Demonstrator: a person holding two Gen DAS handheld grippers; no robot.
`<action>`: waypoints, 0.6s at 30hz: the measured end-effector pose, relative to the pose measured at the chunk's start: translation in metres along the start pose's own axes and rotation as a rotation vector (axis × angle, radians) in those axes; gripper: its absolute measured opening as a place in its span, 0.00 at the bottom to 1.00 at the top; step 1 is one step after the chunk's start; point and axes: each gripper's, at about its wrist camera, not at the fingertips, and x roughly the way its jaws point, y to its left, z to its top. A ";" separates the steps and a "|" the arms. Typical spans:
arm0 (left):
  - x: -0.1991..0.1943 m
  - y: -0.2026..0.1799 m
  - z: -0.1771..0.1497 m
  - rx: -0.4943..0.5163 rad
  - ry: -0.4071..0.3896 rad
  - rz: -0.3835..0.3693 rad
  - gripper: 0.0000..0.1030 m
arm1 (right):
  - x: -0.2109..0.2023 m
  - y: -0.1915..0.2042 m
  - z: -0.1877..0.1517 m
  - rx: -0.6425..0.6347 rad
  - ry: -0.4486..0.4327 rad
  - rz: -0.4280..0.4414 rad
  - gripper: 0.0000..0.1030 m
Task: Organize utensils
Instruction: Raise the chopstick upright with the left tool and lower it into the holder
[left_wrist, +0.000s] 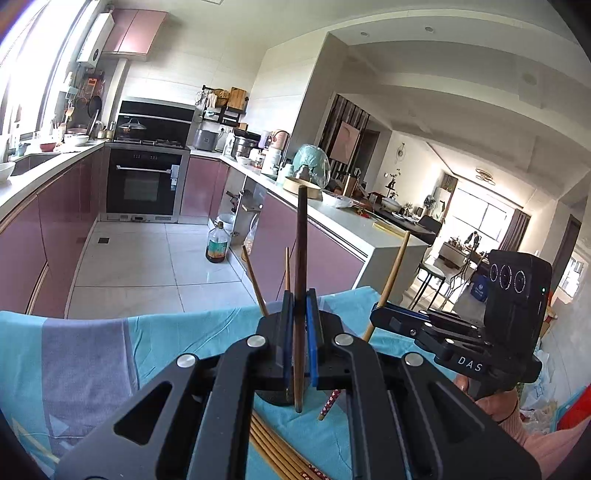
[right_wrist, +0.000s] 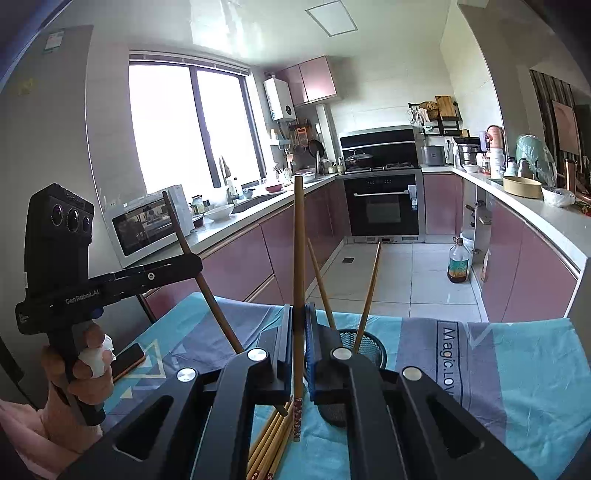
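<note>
Each gripper is clamped on one upright chopstick: the left gripper (left_wrist: 300, 332) on a dark chopstick (left_wrist: 301, 258), the right gripper (right_wrist: 298, 339) on a bamboo chopstick (right_wrist: 298, 258). The mesh holder (right_wrist: 364, 345) sits on the tabletop just beyond the right one, which looks nearer.

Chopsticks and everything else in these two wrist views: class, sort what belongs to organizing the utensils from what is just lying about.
Belongs to the job:
- dark chopstick in left claw
- light chopstick in right claw
- black mesh holder with two chopsticks
- loose chopsticks on the cloth

Lying about:
- oil bottle
- microwave
- phone
</note>
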 end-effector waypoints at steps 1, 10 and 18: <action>0.000 -0.001 0.004 0.001 -0.005 -0.002 0.07 | 0.000 -0.001 0.003 -0.004 -0.006 -0.003 0.05; 0.004 -0.017 0.035 0.029 -0.055 0.002 0.07 | -0.002 -0.010 0.028 -0.027 -0.059 -0.033 0.05; 0.019 -0.027 0.039 0.053 -0.052 0.045 0.07 | 0.008 -0.021 0.037 -0.022 -0.071 -0.068 0.05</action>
